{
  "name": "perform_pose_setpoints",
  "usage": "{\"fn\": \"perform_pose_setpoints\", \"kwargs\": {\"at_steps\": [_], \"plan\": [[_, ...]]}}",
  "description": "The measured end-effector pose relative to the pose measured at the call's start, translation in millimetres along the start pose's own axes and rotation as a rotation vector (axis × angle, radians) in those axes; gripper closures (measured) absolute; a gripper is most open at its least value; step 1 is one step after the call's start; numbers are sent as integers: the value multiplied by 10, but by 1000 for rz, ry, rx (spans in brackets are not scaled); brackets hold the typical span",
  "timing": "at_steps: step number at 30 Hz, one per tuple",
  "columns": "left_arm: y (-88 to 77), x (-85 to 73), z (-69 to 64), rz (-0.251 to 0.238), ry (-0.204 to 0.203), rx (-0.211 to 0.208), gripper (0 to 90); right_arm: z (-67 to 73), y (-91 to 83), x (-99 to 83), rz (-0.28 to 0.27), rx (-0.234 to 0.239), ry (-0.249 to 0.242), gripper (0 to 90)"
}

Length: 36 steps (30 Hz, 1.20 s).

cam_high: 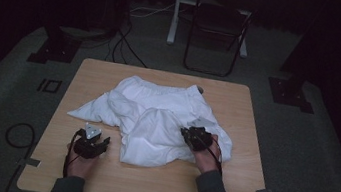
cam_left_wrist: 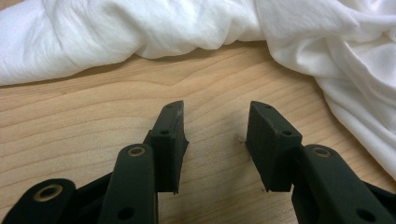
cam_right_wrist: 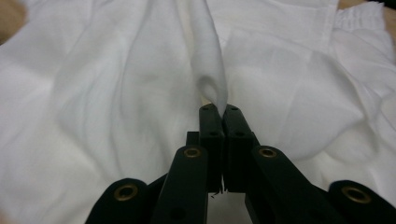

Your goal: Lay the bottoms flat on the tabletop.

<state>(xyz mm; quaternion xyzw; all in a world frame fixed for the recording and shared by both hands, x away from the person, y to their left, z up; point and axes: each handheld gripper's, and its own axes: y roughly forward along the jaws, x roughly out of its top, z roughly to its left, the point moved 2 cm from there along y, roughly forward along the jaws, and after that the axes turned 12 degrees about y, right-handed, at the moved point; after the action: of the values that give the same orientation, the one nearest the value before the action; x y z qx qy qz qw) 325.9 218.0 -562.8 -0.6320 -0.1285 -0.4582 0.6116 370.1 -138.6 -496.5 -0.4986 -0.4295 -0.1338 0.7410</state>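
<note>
Centrally on the pale wooden table (cam_high: 156,185) lies a crumpled white cotton garment with a gathered elastic waistband (cam_high: 156,111), soft and deeply creased. Right gripper (cam_right_wrist: 218,108), black plastic, sits on the cloth's near right part, jaws pressed together and pinching a raised fold. Left gripper (cam_left_wrist: 215,114) rests on bare wood just beside the cloth's near left edge, jaws apart, nothing between. No legible writing.
</note>
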Motion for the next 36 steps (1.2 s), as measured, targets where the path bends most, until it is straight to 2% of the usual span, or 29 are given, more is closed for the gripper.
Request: {"fn": "perform_pose_setpoints", "kwargs": {"at_steps": [3, 7, 12, 17, 20, 22, 25, 26, 29, 31, 36], "plan": [[-1, 0, 0, 2, 1, 1, 570, 5, -275, -217, -23, 27, 5, 888], [-1, 0, 0, 2, 0, 1, 570, 21, -547, -485, -45, 53, 12, 888], [-1, 0, 0, 2, 0, 1, 570, 67, -846, -870, -22, 37, -14, 887], [-2, 0, -1, 4, -1, 3, 570, 57, -1139, -1196, -2, 25, 7, 887], [-2, 0, -4, 3, -3, 4, 570, 61, -1253, -1292, -2, 31, 15, 883], [-2, 0, -3, 3, -3, 4, 570, 63, -1308, -1303, -18, 42, 19, 815], [-2, 0, -4, 3, -3, 4, 570, 55, -1348, -1217, -66, 61, 9, 718], [-3, 0, -3, 4, -2, 4, 570, 54, -1347, -1152, -85, 54, 7, 671], [-3, 0, -3, 4, -3, 4, 570, 48, -1325, -971, -127, 35, -13, 625], [-2, 0, -3, 3, -3, 4, 570, 13, -1247, -833, -148, -8, -26, 609], [-2, 0, -3, 3, -3, 4, 570, -164, -843, -554, -126, -104, 11, 611]]}}
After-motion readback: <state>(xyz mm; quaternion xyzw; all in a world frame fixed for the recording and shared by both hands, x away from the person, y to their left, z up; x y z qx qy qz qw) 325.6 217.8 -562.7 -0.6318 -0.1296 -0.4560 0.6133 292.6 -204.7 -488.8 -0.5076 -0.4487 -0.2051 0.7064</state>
